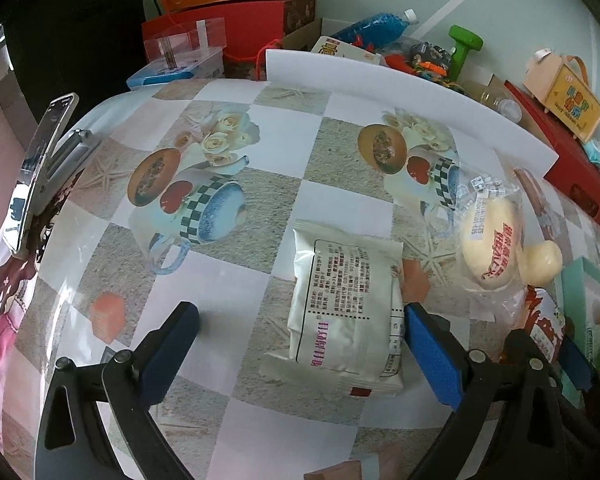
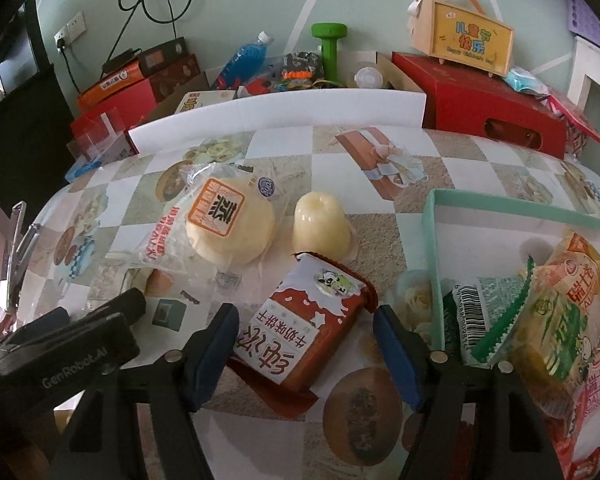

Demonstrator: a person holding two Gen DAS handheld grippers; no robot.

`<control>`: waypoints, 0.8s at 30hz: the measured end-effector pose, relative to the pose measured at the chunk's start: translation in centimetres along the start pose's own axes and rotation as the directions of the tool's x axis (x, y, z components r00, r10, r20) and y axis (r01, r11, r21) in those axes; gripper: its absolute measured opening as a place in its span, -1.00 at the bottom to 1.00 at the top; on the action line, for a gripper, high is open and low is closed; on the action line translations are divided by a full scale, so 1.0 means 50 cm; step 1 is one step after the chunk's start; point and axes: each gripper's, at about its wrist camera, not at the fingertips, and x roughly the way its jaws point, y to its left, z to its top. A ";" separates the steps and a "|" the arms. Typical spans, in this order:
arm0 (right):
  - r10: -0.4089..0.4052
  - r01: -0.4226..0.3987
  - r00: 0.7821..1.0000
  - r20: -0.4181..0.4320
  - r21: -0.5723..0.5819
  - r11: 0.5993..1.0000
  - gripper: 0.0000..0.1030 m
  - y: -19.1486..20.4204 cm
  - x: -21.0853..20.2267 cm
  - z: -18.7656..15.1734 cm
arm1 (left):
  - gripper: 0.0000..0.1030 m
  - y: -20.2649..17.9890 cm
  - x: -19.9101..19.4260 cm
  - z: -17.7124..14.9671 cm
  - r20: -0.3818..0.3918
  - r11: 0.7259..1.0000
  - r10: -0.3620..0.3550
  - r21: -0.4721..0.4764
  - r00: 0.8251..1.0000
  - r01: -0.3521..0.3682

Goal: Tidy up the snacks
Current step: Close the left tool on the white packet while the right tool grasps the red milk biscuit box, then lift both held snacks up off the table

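In the left wrist view my left gripper (image 1: 300,344) is open; a white snack packet (image 1: 346,308) lies on the table between its blue pads, close to the right pad. A bagged round bun (image 1: 490,248) and a pale jelly cup (image 1: 544,262) lie to its right. In the right wrist view my right gripper (image 2: 306,350) is open around a red-and-white snack packet (image 2: 308,328), pads apart from it. The bun (image 2: 230,226) and jelly cup (image 2: 322,226) lie beyond. A mint-green box (image 2: 436,240) at right holds several snack packets (image 2: 560,312).
A white foam board (image 2: 280,114) stands along the table's far edge. Behind it are red boxes (image 2: 484,100), a blue bottle (image 2: 246,58), a green dumbbell (image 2: 330,46) and a clear box (image 1: 186,42). A phone on a stand (image 1: 40,172) is at far left.
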 end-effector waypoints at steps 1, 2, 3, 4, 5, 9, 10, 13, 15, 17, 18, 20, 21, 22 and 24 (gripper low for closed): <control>-0.003 0.003 1.000 -0.001 -0.003 1.000 0.39 0.001 0.002 0.000 | 0.94 0.000 0.000 -0.001 0.000 1.000 0.004 0.003 1.000 -0.004; -0.009 0.009 1.000 -0.003 -0.010 1.000 0.37 0.002 0.003 -0.001 | 0.94 0.000 0.001 -0.001 0.000 1.000 0.005 0.005 1.000 -0.005; -0.016 0.016 1.000 -0.008 -0.020 1.000 0.34 0.004 0.004 -0.002 | 0.94 0.000 0.001 -0.001 0.000 1.000 0.005 0.006 1.000 -0.005; -0.023 0.022 1.000 -0.016 -0.027 0.999 0.28 0.005 0.004 -0.002 | 0.94 0.001 0.000 -0.001 0.001 1.000 0.002 0.004 1.000 -0.002; -0.028 0.027 0.999 -0.021 -0.028 0.999 0.11 0.004 0.004 -0.002 | 0.94 0.001 -0.001 -0.001 0.002 1.000 0.002 0.002 1.000 -0.002; -0.034 0.033 0.999 -0.030 -0.016 0.999 -0.16 -0.008 0.001 -0.002 | 0.71 -0.001 -0.006 -0.002 0.009 1.000 -0.005 0.013 1.000 0.005; -0.032 0.032 0.999 -0.031 -0.016 0.999 -0.16 -0.008 0.001 -0.002 | 0.51 -0.007 -0.009 -0.003 0.015 1.000 -0.009 0.029 1.000 0.008; -0.032 0.032 0.999 -0.033 -0.020 0.999 -0.17 -0.006 -0.001 -0.002 | 0.23 -0.023 -0.015 -0.003 0.022 0.998 -0.034 0.059 0.999 0.033; -0.014 0.014 0.999 -0.034 -0.006 1.000 -0.17 -0.009 -0.007 -0.001 | 0.22 -0.026 -0.018 -0.004 0.021 0.996 -0.070 0.060 0.997 0.069; -0.004 0.004 1.000 -0.025 0.004 1.000 -0.17 -0.010 -0.017 0.002 | 0.19 -0.024 -0.023 -0.003 0.021 0.993 -0.114 0.040 0.993 0.113; -0.009 0.009 1.000 -0.017 0.004 1.000 -0.17 -0.010 -0.023 0.004 | 0.03 -0.021 -0.026 -0.002 0.021 0.990 -0.137 0.028 0.990 0.137; -0.012 0.012 1.000 -0.002 0.004 1.000 -0.17 -0.007 -0.036 0.006 | 0.03 -0.017 -0.033 -0.002 0.023 0.988 -0.156 0.012 0.987 0.156; -0.008 0.008 1.000 0.004 0.005 1.000 -0.17 -0.006 -0.043 0.007 | 0.03 -0.016 -0.036 -0.002 0.026 0.988 -0.154 0.010 0.988 0.154; -0.004 0.003 1.000 0.009 0.005 1.000 -0.17 -0.005 -0.048 0.009 | 0.03 -0.015 -0.038 -0.003 0.027 0.988 -0.154 0.007 0.988 0.153; 0.002 -0.002 1.000 0.020 0.006 1.000 -0.17 -0.003 -0.061 0.011 | 0.03 -0.010 -0.043 -0.004 0.027 0.986 -0.165 -0.007 0.986 0.166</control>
